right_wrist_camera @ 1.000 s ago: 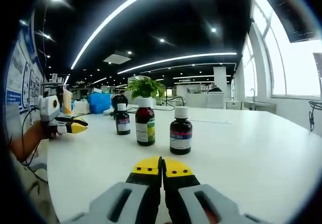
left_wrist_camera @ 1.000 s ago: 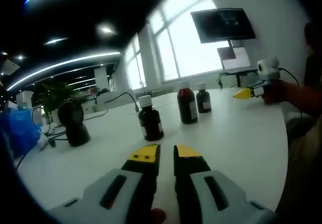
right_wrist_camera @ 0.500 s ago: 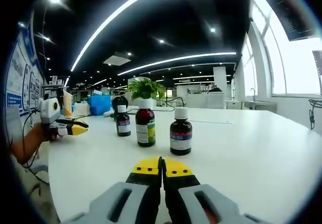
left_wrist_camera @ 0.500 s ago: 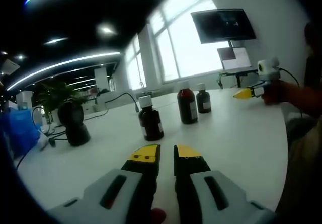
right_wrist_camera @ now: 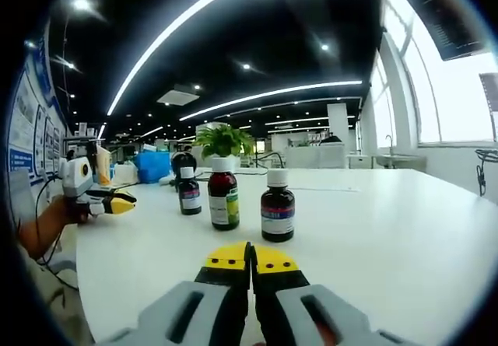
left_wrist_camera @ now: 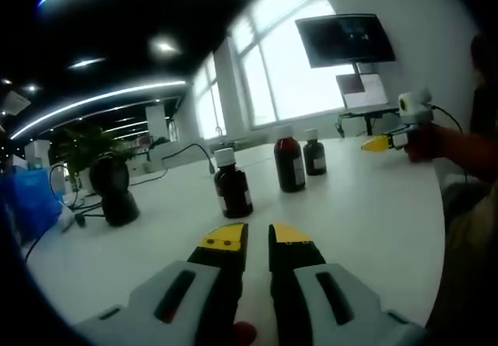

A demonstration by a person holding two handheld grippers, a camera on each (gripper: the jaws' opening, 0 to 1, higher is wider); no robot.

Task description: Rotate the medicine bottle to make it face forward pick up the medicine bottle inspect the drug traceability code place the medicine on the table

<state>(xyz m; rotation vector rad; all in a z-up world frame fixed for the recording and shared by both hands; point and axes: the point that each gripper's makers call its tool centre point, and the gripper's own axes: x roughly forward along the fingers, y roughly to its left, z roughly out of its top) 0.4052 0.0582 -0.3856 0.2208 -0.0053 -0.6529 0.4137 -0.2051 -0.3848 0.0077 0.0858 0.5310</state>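
Both grippers hover low over the white table, jaws together and holding nothing, three medicine bottles standing ahead of them.

In the right gripper view, the right gripper (right_wrist_camera: 250,262) sits at the bottom centre with its yellow tips pressed shut, and the table (right_wrist_camera: 405,237) spreads out beyond it. Just above the tips stand three brown bottles in a loose row: the nearest bottle (right_wrist_camera: 277,206) at centre, a taller bottle (right_wrist_camera: 222,193) to its left, and a small bottle (right_wrist_camera: 188,191) further left again, all upright and apart from each other. At the left edge a hand (right_wrist_camera: 48,223) holds the left gripper (right_wrist_camera: 117,203), tips closed, clear of the bottles. In the left gripper view, that gripper's own jaws show a narrow slit between them at the bottom centre, empty. A green plant (right_wrist_camera: 223,138) peeks over the tall bottle's cap.
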